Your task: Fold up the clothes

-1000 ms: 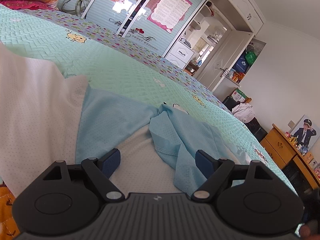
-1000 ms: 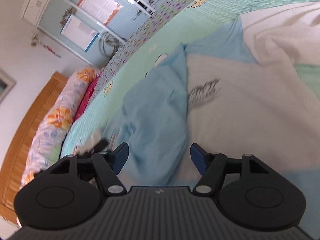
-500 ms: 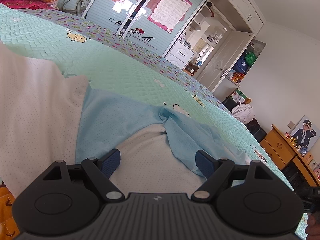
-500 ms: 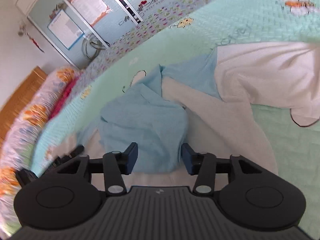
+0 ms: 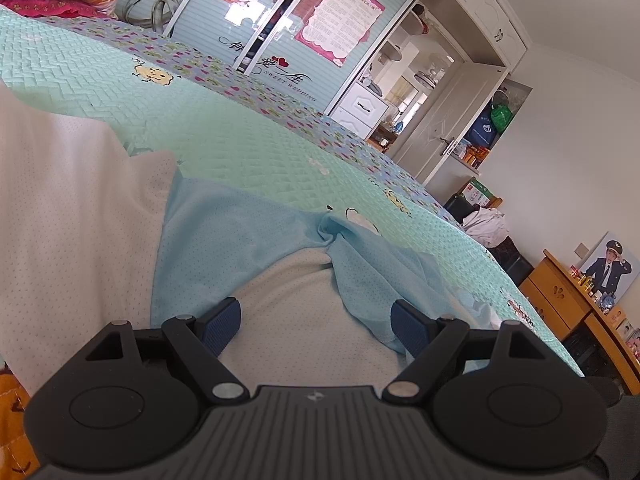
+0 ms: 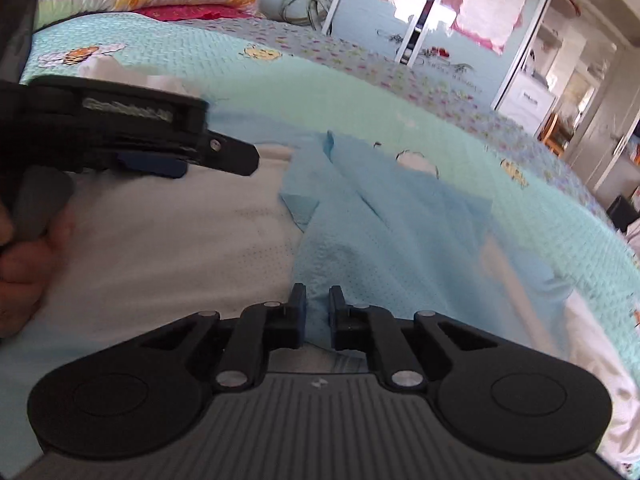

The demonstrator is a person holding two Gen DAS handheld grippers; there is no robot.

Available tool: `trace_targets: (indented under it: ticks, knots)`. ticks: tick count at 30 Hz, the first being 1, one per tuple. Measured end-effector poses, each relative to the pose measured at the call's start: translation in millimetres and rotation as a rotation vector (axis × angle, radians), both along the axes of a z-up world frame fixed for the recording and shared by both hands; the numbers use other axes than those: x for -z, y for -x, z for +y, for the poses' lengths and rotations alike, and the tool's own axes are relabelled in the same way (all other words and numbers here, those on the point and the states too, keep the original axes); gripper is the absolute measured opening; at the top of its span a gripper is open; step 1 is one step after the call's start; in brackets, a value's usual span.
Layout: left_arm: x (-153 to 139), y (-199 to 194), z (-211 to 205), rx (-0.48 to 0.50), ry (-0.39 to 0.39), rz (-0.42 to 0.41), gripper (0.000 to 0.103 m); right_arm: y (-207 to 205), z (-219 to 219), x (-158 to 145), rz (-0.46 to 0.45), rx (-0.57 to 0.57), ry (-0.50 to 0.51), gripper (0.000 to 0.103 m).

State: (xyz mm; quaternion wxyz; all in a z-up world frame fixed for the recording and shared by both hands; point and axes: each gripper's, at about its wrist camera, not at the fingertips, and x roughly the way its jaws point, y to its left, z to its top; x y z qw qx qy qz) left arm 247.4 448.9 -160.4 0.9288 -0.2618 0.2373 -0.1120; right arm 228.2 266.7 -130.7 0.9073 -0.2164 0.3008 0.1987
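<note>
- At the bottom centre of the right wrist view, our right gripper (image 6: 317, 312) has just been closing, and its jaws now pinch a fold of the light blue sleeve (image 6: 392, 216).
- Our left gripper (image 5: 316, 320) hovers wide open, holding nothing, over the shirt's white body (image 5: 296, 308).
- The shirt lies spread on the turquoise bedspread (image 5: 240, 140) mid-frame.
- We judge the sleeve fold in hand; next, carry it inward, across the body.

Dotted mesh-knit cloth shirt (image 5: 288, 320), quilted matt bedspread (image 5: 248, 152), matt black plastic hand-held gripper (image 6: 318, 312), glossy wardrobe doors (image 5: 256, 20)
</note>
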Motion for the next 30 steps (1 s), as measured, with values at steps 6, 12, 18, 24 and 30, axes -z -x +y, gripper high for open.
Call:
trace_targets:
  ticks: [6, 12, 18, 24, 30]
  knots:
    - [0.4, 0.6, -0.9, 0.0, -0.004, 0.0, 0.085, 23.6, -7.7, -2.2, -0.009, -0.035, -0.024, 0.051]
    - [1.5, 1.1, -1.6, -0.001, -0.002, -0.001, 0.085, 18.3, -12.4, -1.9, 0.009, -0.019, -0.043, 0.005]
    - [0.5, 0.1, -1.5, -0.002, -0.003, 0.001, 0.085, 78.2, -45.5, -13.2, 0.018, -0.117, -0.066, 0.005]
    - [0.2, 0.8, -1.4, 0.0, -0.004, 0.0, 0.085, 78.6, -63.6, -30.1, 0.055, -0.078, -0.171, 0.037]
    - [-0.4, 0.3, -2.6, -0.001, -0.003, 0.0, 0.085, 45.5, -81.8, -52.5, 0.005, 0.062, -0.353, 0.059]
